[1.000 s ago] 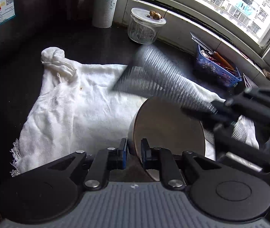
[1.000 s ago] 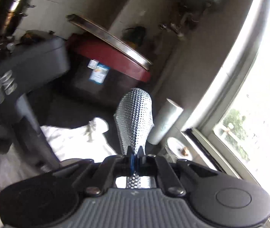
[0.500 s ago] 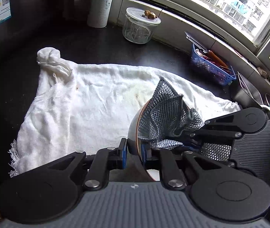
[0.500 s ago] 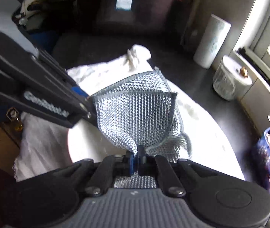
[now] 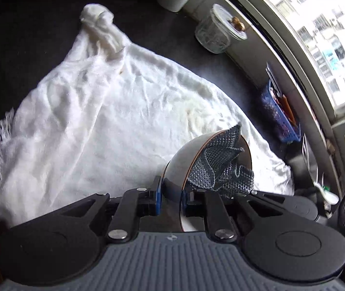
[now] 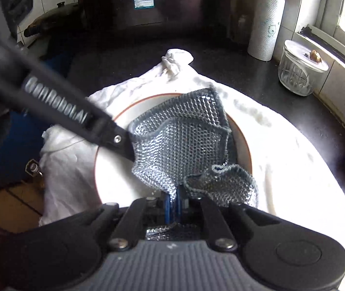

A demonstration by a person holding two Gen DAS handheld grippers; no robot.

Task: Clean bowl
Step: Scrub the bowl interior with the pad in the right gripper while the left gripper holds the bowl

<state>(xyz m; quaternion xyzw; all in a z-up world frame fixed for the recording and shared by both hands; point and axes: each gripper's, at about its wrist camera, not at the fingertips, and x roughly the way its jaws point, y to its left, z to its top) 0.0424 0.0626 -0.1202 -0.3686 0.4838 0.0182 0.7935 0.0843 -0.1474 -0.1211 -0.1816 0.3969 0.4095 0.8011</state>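
The bowl [image 5: 184,162] is tipped on its side over the white cloth [image 5: 99,111] on the dark surface [image 5: 38,19], its rim pinched in the jaws of our left gripper [image 5: 171,194]. A second ago the mesh scrubber [image 6: 179,140] was up in the air; now our right gripper [image 6: 176,201], jaws clamped narrow on its lower edge, has pressed it inside the bowl, toward 12 o'clock in the right view. We judge scrubbing has begun. The glass jar [image 6: 298,72] sits at 2 o'clock, well apart.
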